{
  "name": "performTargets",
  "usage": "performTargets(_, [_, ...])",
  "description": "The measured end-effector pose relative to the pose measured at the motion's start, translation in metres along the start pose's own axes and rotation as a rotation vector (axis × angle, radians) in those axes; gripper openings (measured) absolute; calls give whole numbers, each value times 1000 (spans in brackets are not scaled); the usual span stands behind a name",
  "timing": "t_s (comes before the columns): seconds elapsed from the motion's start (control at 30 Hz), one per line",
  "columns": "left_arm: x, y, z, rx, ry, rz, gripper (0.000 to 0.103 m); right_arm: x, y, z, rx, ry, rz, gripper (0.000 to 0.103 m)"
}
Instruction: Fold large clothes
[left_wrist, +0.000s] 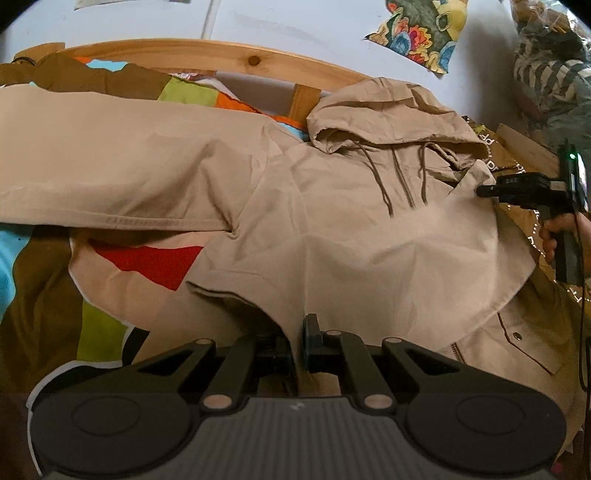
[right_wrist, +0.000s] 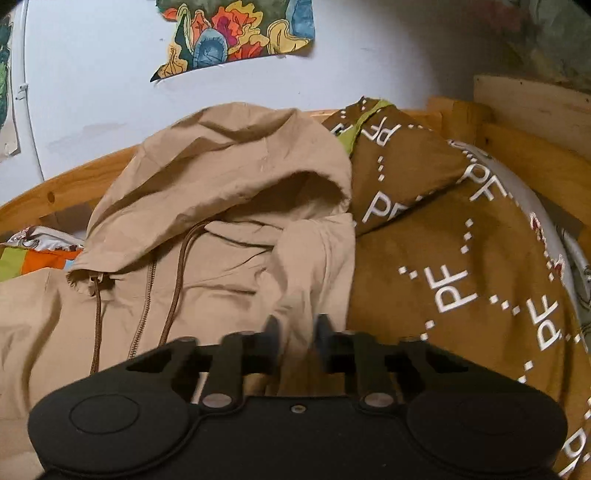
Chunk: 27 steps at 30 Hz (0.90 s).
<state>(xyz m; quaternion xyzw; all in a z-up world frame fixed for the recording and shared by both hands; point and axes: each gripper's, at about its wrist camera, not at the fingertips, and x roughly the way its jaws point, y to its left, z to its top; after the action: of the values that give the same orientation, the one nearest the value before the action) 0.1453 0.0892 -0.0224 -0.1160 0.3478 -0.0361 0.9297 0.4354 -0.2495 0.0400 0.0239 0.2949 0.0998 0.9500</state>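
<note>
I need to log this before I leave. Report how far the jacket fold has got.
Early stage. Done: the beige hooded jacket lies front up on the bed, one side already folded over the body. In hand: the left gripper pinches that fold's lower edge, the right gripper pinches fabric beside the hood. Left: the spread sleeve, the hood, and halving.

Both wrist views closely share the jacket hood (left_wrist: 391, 110).

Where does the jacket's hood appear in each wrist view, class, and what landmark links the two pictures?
Left wrist: hood upper right of centre, against the wooden bed rail.
Right wrist: hood centre, above the right gripper.
Shared landmark: the colourful poster on the wall above the hood.
</note>
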Motion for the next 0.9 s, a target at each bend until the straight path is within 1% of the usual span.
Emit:
performTargets(0.07, [0, -2, 1, -3, -8, -19, 5, -10, -6, 3, -21, -39, -34, 12])
performTargets(0.13, [0, -6, 3, -3, -21, -48, 5, -16, -19, 6, 11, -59, -49, 14])
performTargets(0.17, [2, -10, 4, 5, -19, -50, 5, -16, -23, 4, 20, -50, -54, 23])
performTargets(0.2, [5, -15, 5, 16, -9, -36, 5, -17, -27, 2, 26, -31, -45, 33])
performTargets(0.23, [9, -18, 5, 22, 0, -20, 5, -20, -32, -1, 32, -13, -18, 38])
performTargets(0.3, [14, -14, 3, -5, 14, -3, 5, -35, -40, -11, 43, -5, 48, 65])
performTargets(0.33, [15, -10, 2, -33, 22, -3, 5, -44, -43, -17, 43, -9, 75, 69])
performTargets(0.37, [15, -6, 0, -58, 26, -3, 5, -53, -45, -25, 33, -6, 114, 70])
performTargets(0.43, [14, 0, -2, -71, 30, -1, 5, -62, -46, -37, -3, 28, 144, 70])
performTargets(0.47, [14, 1, -3, -67, 30, 0, 6, -63, -43, -45, -34, 59, 138, 61])
performTargets(0.5, [13, 1, -3, -63, 31, 2, 5, -64, -42, -51, -61, 72, 136, 29])
performTargets(0.53, [13, 1, -3, -61, 31, 3, 6, -66, -41, -55, -74, 84, 130, 12])
performTargets(0.57, [13, 0, -3, -60, 30, -7, 6, -69, -40, -58, -62, 85, 106, 8])
performTargets(0.6, [12, -2, -3, -59, 29, -17, 6, -75, -42, -59, -44, 58, 75, 3])
performTargets(0.67, [11, -13, -5, -24, 23, -17, 6, -80, -47, -60, -6, 28, 28, 3])
performTargets(0.73, [15, -25, -10, 8, 43, -12, 6, -70, -52, -64, 8, 67, -21, 4])
performTargets(0.77, [20, -30, -12, 17, 72, -13, 6, -65, -53, -66, 14, 86, -45, 7])
performTargets(0.8, [27, -33, -14, 24, 102, -9, 8, -64, -53, -66, 15, 84, -68, 15])
performTargets(0.87, [32, -36, -17, 31, 113, 11, 10, -72, -45, -66, -20, 50, -121, 27])
performTargets(0.9, [31, -36, -17, 32, 115, 6, 12, -80, -39, -66, -54, 30, -137, 30])
